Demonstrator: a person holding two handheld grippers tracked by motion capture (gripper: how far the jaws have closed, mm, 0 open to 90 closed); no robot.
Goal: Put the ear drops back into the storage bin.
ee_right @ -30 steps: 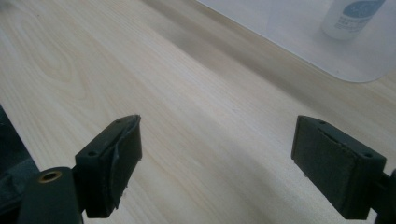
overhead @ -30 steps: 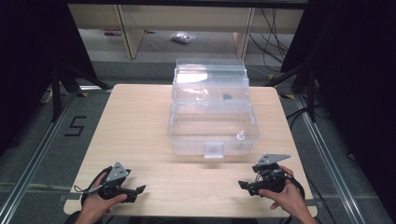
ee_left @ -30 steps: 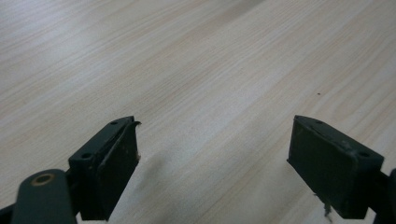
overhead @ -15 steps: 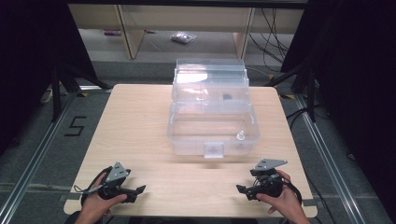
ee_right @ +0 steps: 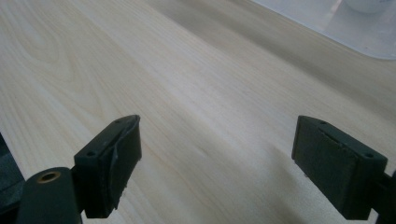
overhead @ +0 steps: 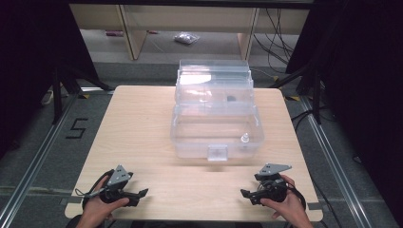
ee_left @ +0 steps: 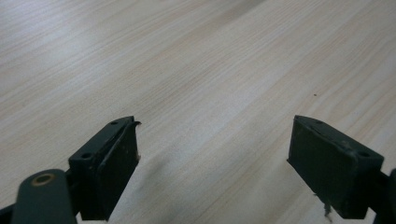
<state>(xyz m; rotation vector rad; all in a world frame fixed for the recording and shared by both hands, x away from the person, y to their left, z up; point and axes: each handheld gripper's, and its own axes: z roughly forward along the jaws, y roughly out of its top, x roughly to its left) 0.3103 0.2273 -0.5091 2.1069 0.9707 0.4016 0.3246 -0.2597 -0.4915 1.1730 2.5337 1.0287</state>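
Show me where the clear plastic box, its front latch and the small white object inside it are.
clear plastic box (overhead: 190, 137): high view, on its left wall.
front latch (overhead: 217, 152): high view, on the middle of the latch.
small white object (overhead: 245, 138): high view, on its body.

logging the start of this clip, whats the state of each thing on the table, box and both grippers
clear plastic box: lid open, tipped back, latch side facing the person
small white piece: upright inside the box, near its right front
left gripper: open, empty, low over the table
right gripper: open, empty, low over the table
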